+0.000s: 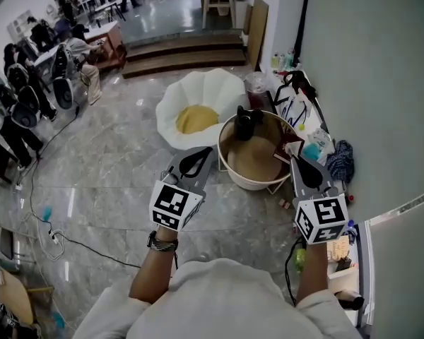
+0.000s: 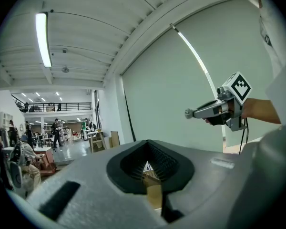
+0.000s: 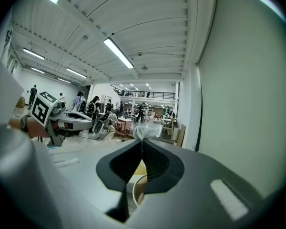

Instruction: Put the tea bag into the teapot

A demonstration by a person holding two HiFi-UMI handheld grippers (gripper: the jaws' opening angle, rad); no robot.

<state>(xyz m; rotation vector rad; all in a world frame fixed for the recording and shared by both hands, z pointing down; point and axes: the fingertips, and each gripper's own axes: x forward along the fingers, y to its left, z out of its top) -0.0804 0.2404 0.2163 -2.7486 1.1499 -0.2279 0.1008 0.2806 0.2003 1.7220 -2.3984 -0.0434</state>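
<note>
A black teapot [image 1: 247, 121] stands at the far edge of a round white-rimmed table [image 1: 234, 174] with a tan top, down on the floor ahead of me. My right gripper [image 1: 295, 159] hovers over the table's right rim, shut on a crinkled white tea bag [image 3: 143, 131] that sticks out past its tips [image 3: 143, 142]. My left gripper [image 1: 201, 152] is held just left of the table, jaws together with nothing between them [image 2: 149, 146]. Each gripper shows in the other's view: the right gripper [image 2: 202, 112] and the left gripper [image 3: 69, 120].
A white petal-shaped seat [image 1: 200, 99] with a yellow cushion lies beyond the table. Clutter and cables [image 1: 304, 119] line the green wall on the right. A black cable [image 1: 63, 239] runs over the marble floor at left. People and tables fill the hall far back.
</note>
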